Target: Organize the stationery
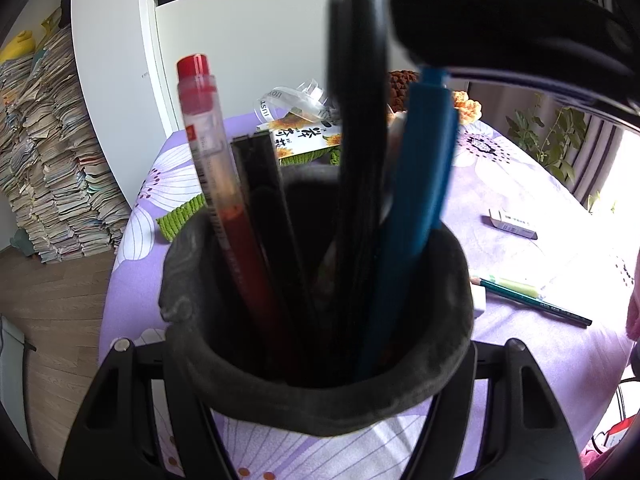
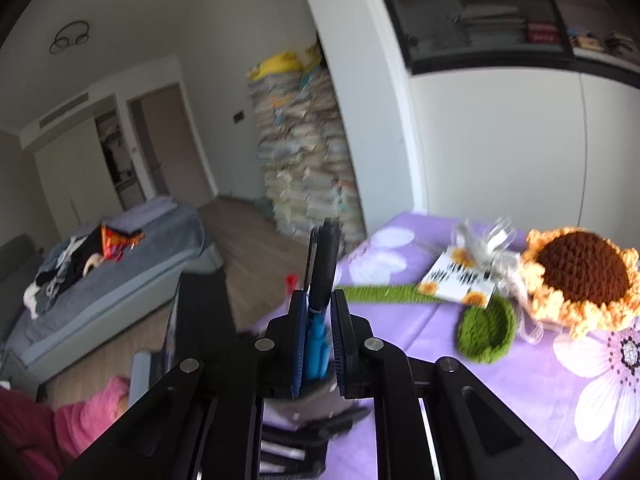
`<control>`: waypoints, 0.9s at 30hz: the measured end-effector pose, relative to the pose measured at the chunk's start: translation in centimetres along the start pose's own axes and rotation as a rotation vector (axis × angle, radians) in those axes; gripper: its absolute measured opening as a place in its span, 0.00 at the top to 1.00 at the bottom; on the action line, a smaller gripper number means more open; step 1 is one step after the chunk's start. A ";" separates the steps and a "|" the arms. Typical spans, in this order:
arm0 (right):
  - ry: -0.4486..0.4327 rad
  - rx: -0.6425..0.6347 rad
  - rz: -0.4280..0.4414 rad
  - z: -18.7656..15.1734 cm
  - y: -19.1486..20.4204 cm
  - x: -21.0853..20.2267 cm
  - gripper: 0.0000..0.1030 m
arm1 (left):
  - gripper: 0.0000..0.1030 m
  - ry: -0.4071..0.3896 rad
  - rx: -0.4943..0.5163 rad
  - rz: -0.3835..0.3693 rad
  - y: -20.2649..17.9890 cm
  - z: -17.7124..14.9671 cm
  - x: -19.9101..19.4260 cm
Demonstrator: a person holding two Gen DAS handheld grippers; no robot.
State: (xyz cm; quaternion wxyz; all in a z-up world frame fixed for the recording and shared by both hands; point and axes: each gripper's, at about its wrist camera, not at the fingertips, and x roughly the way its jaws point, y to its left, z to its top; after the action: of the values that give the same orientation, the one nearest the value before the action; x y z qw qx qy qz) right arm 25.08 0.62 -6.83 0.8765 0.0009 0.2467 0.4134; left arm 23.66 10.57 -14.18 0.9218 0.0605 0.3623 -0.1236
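A dark grey felt pen holder (image 1: 320, 364) fills the left wrist view, squeezed between my left gripper's (image 1: 320, 364) fingers. It holds a red pen (image 1: 208, 152), a black ruler (image 1: 264, 200), a black pen (image 1: 360, 152) and a blue pen (image 1: 420, 184). My right gripper (image 2: 320, 340), seen above as a dark blurred shape (image 1: 512, 28), is closed around the blue pen's top (image 2: 317, 340), with the black pen (image 2: 325, 264) rising between its tips. A green pencil (image 1: 532, 296), a white eraser (image 1: 478, 300) and a boxed eraser (image 1: 512, 224) lie on the purple floral tablecloth (image 1: 500, 184).
A crocheted sunflower (image 2: 580, 276) with green stem (image 2: 384, 294) and leaf (image 2: 486, 334), a card (image 2: 460, 280) and clear ribbon (image 1: 292, 100) lie at the table's far side. Stacked books (image 1: 52, 160) stand by the white wall. A plant (image 1: 548, 132) stands by the window.
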 end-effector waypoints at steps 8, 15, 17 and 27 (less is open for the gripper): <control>0.149 0.017 -0.054 0.4 -1.3 -3.8 0.84 | 0.34 -0.003 0.008 0.005 -0.2 -0.1 -0.1; 0.526 0.022 -0.283 -4.1 -6.4 -3.4 0.72 | 0.34 -0.010 0.013 0.004 0.1 -0.4 -0.4; 0.598 0.036 -0.296 -6.2 -7.3 -2.9 0.72 | 0.34 -0.009 0.013 0.002 0.2 -0.4 -0.4; 0.742 -0.098 -0.303 -10.5 -4.6 -2.6 0.72 | 0.34 -0.010 0.017 0.005 -0.1 -0.4 -0.3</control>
State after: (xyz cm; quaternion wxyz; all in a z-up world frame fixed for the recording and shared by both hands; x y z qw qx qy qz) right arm 22.48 -6.39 -15.87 0.7778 -0.2268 0.5238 0.2631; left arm 23.15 10.61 -14.23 0.9234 0.0684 0.3565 -0.1247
